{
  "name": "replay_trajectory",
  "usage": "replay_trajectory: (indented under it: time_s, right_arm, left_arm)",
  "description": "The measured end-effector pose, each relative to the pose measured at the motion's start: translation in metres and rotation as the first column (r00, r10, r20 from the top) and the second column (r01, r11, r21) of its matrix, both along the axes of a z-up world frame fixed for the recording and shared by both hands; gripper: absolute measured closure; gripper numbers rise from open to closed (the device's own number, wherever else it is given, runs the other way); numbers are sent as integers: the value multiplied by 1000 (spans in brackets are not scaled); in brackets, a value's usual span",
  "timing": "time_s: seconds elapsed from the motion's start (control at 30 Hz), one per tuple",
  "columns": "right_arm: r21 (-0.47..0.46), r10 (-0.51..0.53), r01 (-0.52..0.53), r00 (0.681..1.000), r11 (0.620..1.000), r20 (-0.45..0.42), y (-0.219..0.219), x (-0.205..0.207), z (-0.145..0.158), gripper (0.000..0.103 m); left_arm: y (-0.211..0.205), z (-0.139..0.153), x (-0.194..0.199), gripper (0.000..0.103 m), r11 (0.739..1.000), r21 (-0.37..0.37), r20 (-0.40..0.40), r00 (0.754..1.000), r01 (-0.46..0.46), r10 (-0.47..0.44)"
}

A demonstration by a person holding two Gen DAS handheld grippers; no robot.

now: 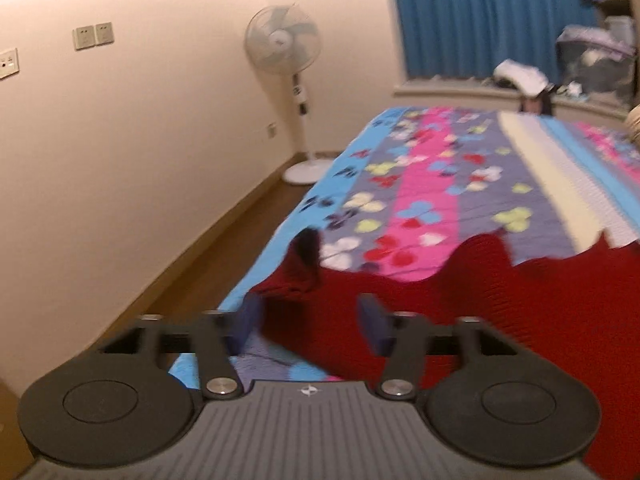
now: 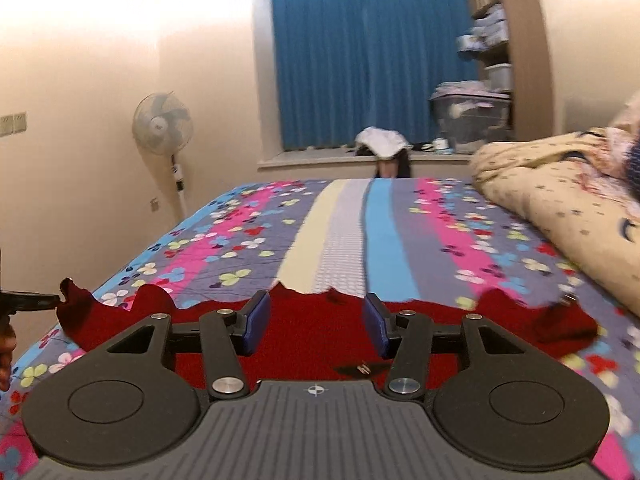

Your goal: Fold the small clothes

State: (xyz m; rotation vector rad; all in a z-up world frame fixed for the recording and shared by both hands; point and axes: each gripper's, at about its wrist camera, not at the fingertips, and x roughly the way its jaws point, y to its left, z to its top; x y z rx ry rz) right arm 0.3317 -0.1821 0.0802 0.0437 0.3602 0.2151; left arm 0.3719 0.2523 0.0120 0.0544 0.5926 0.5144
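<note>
Bedroom scene: bed covered with a striped floral bedsheet (image 2: 348, 236) in blue, pink, grey and cream bands. Blue curtain (image 2: 372, 60) hangs over the window ledge at the far end; a pedestal fan (image 2: 162, 128) stands by the cream wall on the left, wall sockets (image 1: 93, 35) further along. Cluttered shelves and a storage bin (image 2: 472, 120) sit right of the curtain, and a bundled cream quilt (image 2: 560, 200) lies on the bed's right side. Both views are motion-blurred.

Red knitted garment (image 2: 312, 320) lies spread across the near end of the bed, its far edge wavy and not yet squared. A small dark tag or clip shows on it near the right gripper, too blurred to name.

Left gripper (image 1: 312, 322) hovers over the garment's left part near the bed edge, jaws apart, nothing clamped between the pads. Right gripper (image 2: 316, 322) sits low over the garment's middle, jaws also apart and gripping nothing. At the left border of the right wrist view a dark tool tip touches or sits just beside the garment's raised left corner; cannot tell which.

Judgement: early stage, still laying out or smoothing, no fold visible. The next move likely calls for each gripper to pinch an edge or corner of the knit, then lift and carry it over evenly; the loose knit may sag or bunch.
</note>
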Motion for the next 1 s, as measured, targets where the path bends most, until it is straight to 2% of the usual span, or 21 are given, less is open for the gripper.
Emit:
replay_trajectory:
  time_s: [0.1,0.17,0.23,0.3,0.37,0.4,0.43,0.47,0.5,0.53,0.57,0.7,0.77,0.83,0.9,1.0]
  right_arm:
    - [32,14,-13,1000,999,-20,13,32,-23,50]
    - [54,18,-15,998,998,-60,18,44,-45,51]
    - [74,23,-14,992,997,-122,25,59,-59,66]
    - [98,72,-58,988,993,-138,33,67,-67,70]
    - [70,98,-90,986,994,-135,40,66,-75,74]
    - [47,111,-106,986,993,-124,45,66,-77,74]
    - [33,119,-116,986,993,-117,48,65,-78,74]
    - [28,127,-125,985,992,-116,49,65,-79,74]
    - [32,135,-132,983,991,-122,52,66,-80,74]
    - [44,143,-138,981,989,-129,52,68,-79,74]
    - [56,152,-146,979,988,-134,53,68,-79,74]
    - [69,184,-177,976,982,-120,52,65,-76,74]
    - [78,191,-183,974,980,-118,51,65,-75,74]
    - [98,196,-185,972,978,-128,50,66,-74,74]
    - [135,201,-181,969,974,-145,47,68,-74,74]
    - [191,199,-166,965,968,-172,40,72,-74,74]
  left_arm:
    - [7,-12,12,19,1000,25,-13,1000,-18,18]
    - [7,-18,22,19,997,71,-12,1000,-9,10]
    - [5,-30,35,19,992,126,-20,1000,-1,3]
    - [5,-42,46,19,986,168,-37,999,-5,11]
    - [10,-55,60,21,985,173,-51,998,-28,38]
    - [13,-57,62,31,985,170,-55,997,-39,49]
    - [17,-58,65,50,986,162,-56,997,-46,56]
    - [21,-60,68,62,987,154,-59,997,-45,55]
    - [23,-58,68,80,987,156,-62,997,-44,54]
    - [25,-58,69,87,986,158,-63,997,-43,53]
    - [25,-57,68,88,987,155,-57,997,-38,47]
    - [12,-30,59,90,996,87,20,1000,2,-4]
    - [-7,-8,48,90,997,16,81,994,73,-74]
    - [-31,10,34,90,985,-54,135,979,163,-155]
    - [-64,22,21,90,949,-130,178,948,288,-264]
    - [-109,25,9,90,869,-264,200,905,419,-376]
